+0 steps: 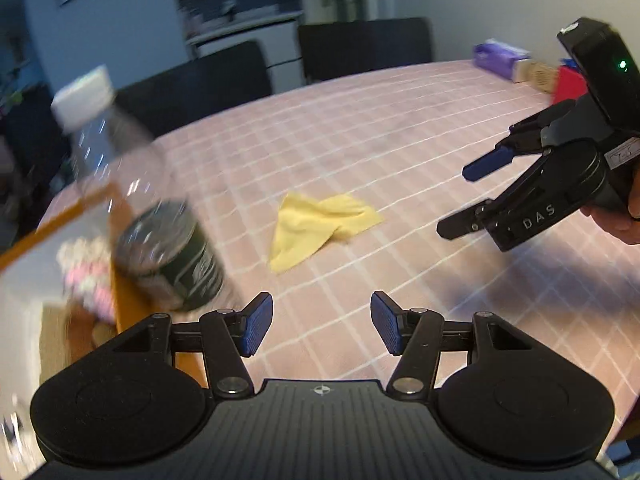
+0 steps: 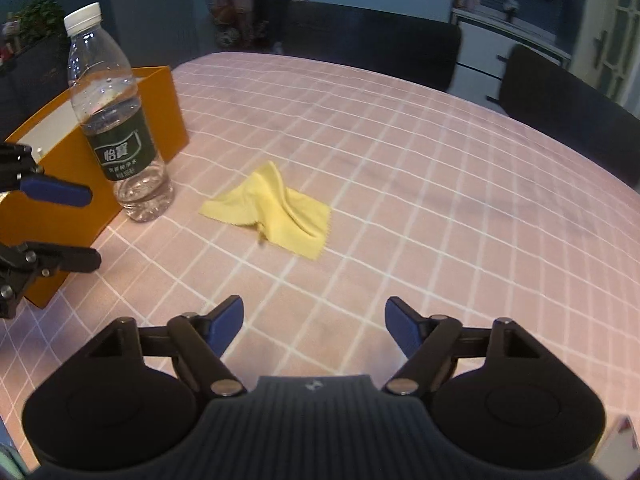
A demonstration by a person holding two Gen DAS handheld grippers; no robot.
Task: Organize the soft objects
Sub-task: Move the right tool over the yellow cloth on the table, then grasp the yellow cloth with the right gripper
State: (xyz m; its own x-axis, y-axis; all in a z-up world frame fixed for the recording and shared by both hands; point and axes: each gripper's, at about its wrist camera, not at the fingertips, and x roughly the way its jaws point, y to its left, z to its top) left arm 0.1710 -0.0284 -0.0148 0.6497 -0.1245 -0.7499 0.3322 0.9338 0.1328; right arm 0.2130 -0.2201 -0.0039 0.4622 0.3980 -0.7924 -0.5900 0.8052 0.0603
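Cloth: one thin yellow square, crumpled into soft ridges with a pinked edge, lies flat near the middle of the table, clear of both grippers. Table surface is a pink covering with a white grid. One clear plastic bottle, ribbed, with white cap and dark green label, stands upright near the left edge, touching or just beside one orange box with rigid walls and a white interior. Inside the box, the left wrist view shows something pale and pink, too blurred to identify. Left gripper: jaws wide apart, blue ribbed pads bare, nothing between them; it hangs above the table short of the cloth, beside the bottle. Right gripper: jaws spread wide, nothing held, also short of the cloth. Three dark chairs stand at the far edge across both views. At the far right corner sit a purple pack, a tan box and a red item.
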